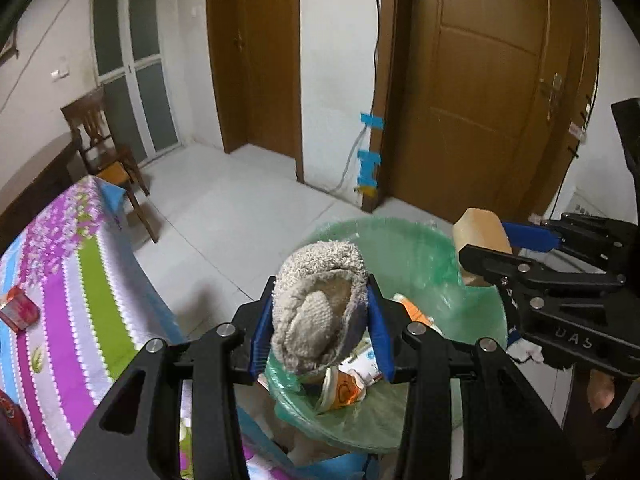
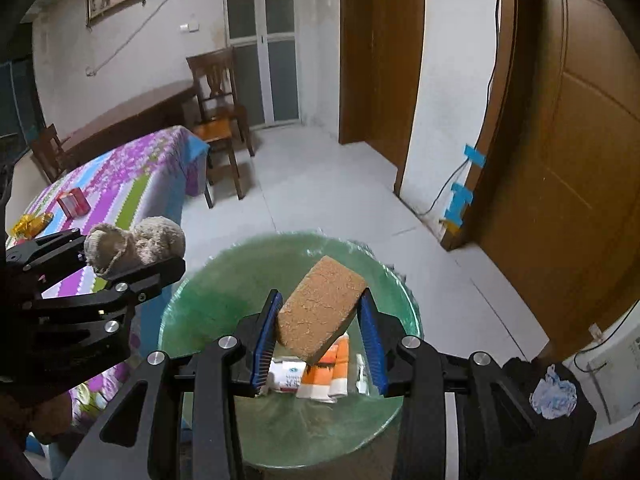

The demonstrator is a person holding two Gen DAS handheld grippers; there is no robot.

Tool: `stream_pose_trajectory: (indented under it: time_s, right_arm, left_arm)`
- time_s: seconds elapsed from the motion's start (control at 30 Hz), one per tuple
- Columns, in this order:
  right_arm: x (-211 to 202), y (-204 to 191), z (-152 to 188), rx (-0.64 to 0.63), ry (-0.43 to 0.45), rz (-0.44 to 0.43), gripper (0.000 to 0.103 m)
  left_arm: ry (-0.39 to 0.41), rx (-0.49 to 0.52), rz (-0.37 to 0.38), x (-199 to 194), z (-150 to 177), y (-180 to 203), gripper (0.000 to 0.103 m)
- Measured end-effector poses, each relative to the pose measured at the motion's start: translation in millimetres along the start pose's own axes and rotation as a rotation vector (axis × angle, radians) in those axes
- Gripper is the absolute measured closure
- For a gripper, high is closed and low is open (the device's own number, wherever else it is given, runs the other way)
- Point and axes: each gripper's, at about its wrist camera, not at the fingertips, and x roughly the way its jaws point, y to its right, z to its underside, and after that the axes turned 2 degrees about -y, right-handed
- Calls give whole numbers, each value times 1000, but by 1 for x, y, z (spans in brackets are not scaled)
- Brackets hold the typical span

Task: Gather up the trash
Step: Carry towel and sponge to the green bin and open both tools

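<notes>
The left gripper (image 1: 320, 324) pinches a sock (image 1: 320, 308) over the bin's (image 1: 404, 248) near rim; move it further in before letting go. The right gripper (image 2: 320, 336) pinches a sponge (image 2: 320, 312) above the bin's middle; simply spread the fingers.

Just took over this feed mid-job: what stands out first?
Both claws hang loaded over the green-lined bin: the left claw is shut on a grey sock, and the right claw holds a tilted brown sponge, though its right finger looks barely in contact. Packets already lie in the bin, and a red box sits on the striped table to the left.
</notes>
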Motion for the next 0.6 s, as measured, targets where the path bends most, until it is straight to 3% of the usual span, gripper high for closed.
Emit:
stream_pose_trajectory:
  time_s: [0.6]
  right_arm:
    - [24, -8, 15, 23, -56, -8, 63]
  left_arm:
    - [-49, -4, 9, 19, 1, 6, 61]
